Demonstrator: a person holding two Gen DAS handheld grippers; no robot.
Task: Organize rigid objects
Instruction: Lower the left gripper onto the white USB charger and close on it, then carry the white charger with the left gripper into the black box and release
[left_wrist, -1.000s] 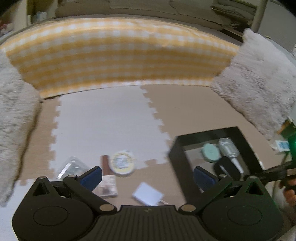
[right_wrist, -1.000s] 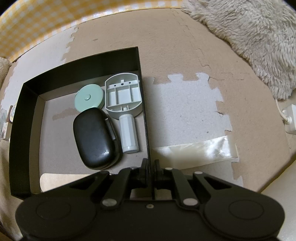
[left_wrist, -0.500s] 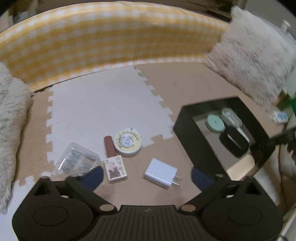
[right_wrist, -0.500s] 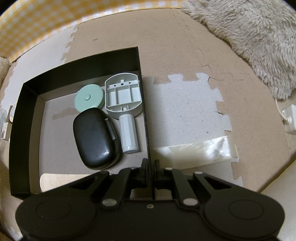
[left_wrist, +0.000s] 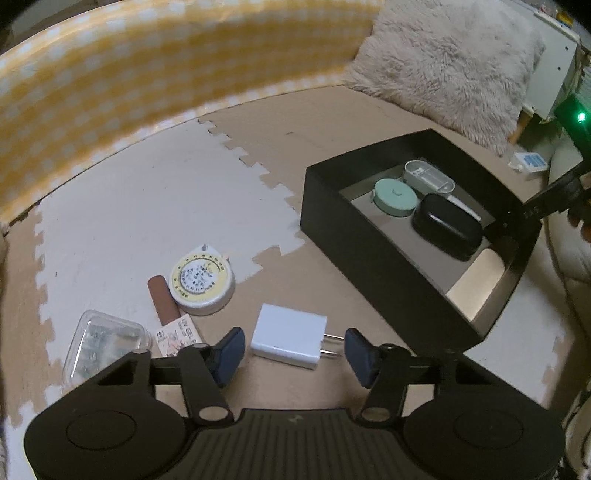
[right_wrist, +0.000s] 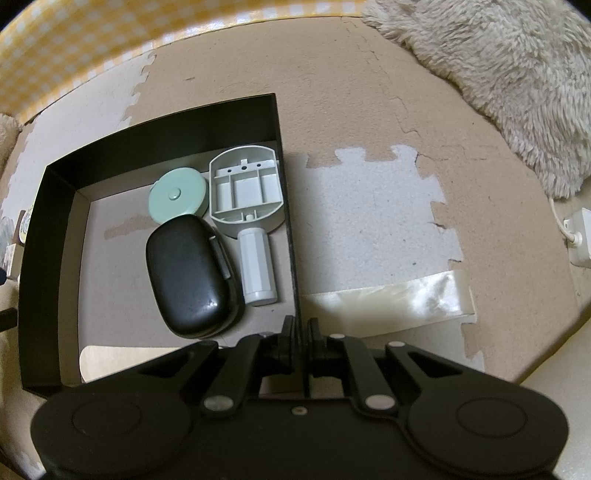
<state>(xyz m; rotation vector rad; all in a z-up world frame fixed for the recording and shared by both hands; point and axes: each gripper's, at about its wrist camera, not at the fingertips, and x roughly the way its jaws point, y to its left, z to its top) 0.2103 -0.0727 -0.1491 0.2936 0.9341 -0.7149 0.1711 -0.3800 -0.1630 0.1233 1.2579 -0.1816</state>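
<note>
A black box (left_wrist: 373, 236) stands on the foam floor mat; it also shows in the right wrist view (right_wrist: 40, 229). Inside lie a black case (right_wrist: 188, 273), a mint round case (right_wrist: 177, 195), a grey plastic shell (right_wrist: 243, 192) and a white cylinder (right_wrist: 256, 266). My right gripper (right_wrist: 301, 328) is shut on the box's near right wall. My left gripper (left_wrist: 293, 350) is open, its pads on either side of a white charger plug (left_wrist: 290, 339) on the mat. A round yellow tape measure (left_wrist: 201, 278), a brown stick (left_wrist: 162, 299), a small printed box (left_wrist: 177, 334) and a clear plastic case (left_wrist: 103, 343) lie to the left.
A yellow checked cushion wall (left_wrist: 147, 74) bounds the far side. A shaggy grey pillow (left_wrist: 443, 62) lies at the far right, also in the right wrist view (right_wrist: 498, 74). A strip of clear tape (right_wrist: 388, 295) and a white wall plug (right_wrist: 580, 236) are right of the box.
My left gripper has moved down and forward to straddle the white charger plug. The right gripper has stayed clamped on the box wall.
</note>
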